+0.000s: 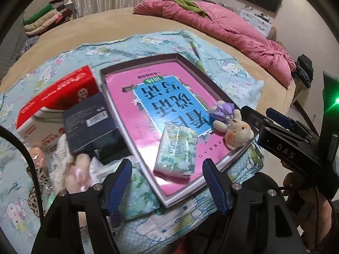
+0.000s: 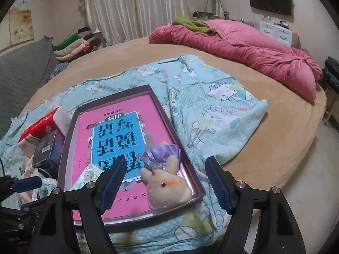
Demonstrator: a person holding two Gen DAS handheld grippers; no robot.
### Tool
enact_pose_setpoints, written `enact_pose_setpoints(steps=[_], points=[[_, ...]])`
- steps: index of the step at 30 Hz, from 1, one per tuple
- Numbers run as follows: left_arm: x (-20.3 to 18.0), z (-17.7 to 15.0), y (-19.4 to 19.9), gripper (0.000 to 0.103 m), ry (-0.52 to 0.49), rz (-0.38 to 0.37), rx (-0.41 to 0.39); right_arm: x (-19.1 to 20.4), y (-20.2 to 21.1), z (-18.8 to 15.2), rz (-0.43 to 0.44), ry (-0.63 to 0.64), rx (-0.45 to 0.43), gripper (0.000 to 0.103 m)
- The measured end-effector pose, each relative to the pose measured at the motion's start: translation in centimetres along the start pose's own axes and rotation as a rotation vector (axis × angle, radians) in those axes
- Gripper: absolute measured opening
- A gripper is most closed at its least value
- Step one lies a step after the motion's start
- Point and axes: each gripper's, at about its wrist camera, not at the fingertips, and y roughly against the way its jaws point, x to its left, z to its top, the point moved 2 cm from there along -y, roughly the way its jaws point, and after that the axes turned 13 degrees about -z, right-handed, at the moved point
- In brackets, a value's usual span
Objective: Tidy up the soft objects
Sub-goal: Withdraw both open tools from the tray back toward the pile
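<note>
Your left gripper (image 1: 167, 182) hangs with its blue pads spread wide and nothing pressed between them; just ahead of the gap, lying free in the tray, is the pale green tissue pack (image 1: 176, 151), tilted on the pink book cover. Off the left pad's outer side sits a blurred heap of soft things, among them a fluffy cream and pink toy (image 1: 74, 169) and a leopard-print cloth (image 1: 35, 182), resting on the cartoon-cat sheet (image 1: 173, 230). Your right gripper (image 2: 165, 183) is likewise wide apart and holds nothing; between its fingers, a little ahead of the tips, lies the beige plush rabbit (image 2: 167, 190) with its purple satin bow (image 2: 163, 151), in the near right corner of the tray (image 2: 186, 158), head towards you. In the left view the same rabbit (image 1: 237, 130) lies ahead and right of your left tool, close to the nose of the right one. To the left of the tray, past your left pad, stand a dark blue box (image 1: 91, 122) and, behind it, a red and white carton (image 1: 57, 97), both touching or nearly touching the tray's edge. Further ahead the tan bed cover (image 2: 264, 148) runs on, with a pink quilt (image 2: 243, 48) bunched at the far right and a green garment (image 2: 190, 24) on its far end. Far left, folded clothes (image 2: 74, 44) are stacked before pale curtains (image 2: 137, 6).
</note>
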Motion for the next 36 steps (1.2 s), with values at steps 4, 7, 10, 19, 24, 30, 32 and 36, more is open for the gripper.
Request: enact_pose_setpoints(steps=[4, 7, 10, 19, 24, 30, 32, 36], points=[[0.5, -0.2, 1.6, 0.072, 0.005, 0.015, -0.03, 0.5, 1.0, 0.3, -0.002, 0.004, -0.024, 0.078], [1.2, -0.3, 3.0, 0.074, 0.017, 0.032, -0.06, 1.0, 1.7, 0.5, -0.001, 0.012, -0.039, 0.078], [2.0, -0.3, 4.2, 0.076, 0.031, 0.042, -0.081, 1.6, 2.6, 0.7, 0.004, 0.017, -0.06, 0.078], [5.4, -0.1, 8.1, 0.077, 0.098, 0.079, -0.142, 3.4, 5.0, 1.4, 0.033, 0.036, -0.105, 0.078], [7.5, -0.2, 10.3, 0.077, 0.137, 0.101, -0.179, 4.8, 6.2, 1.5, 0.057, 0.062, -0.121, 0.078], [9.2, -0.5, 12.6, 0.077, 0.169, 0.124, -0.216, 6.6, 7.7, 1.7, 0.093, 0.092, -0.144, 0.079], [9.6, -0.6, 13.1, 0.077, 0.173, 0.133, -0.223, 7.1, 8.3, 1.8, 0.104, 0.101, -0.151, 0.079], [10.8, -0.9, 14.1, 0.077, 0.193, 0.141, -0.24, 8.2, 9.2, 1.7, 0.126, 0.118, -0.16, 0.079]])
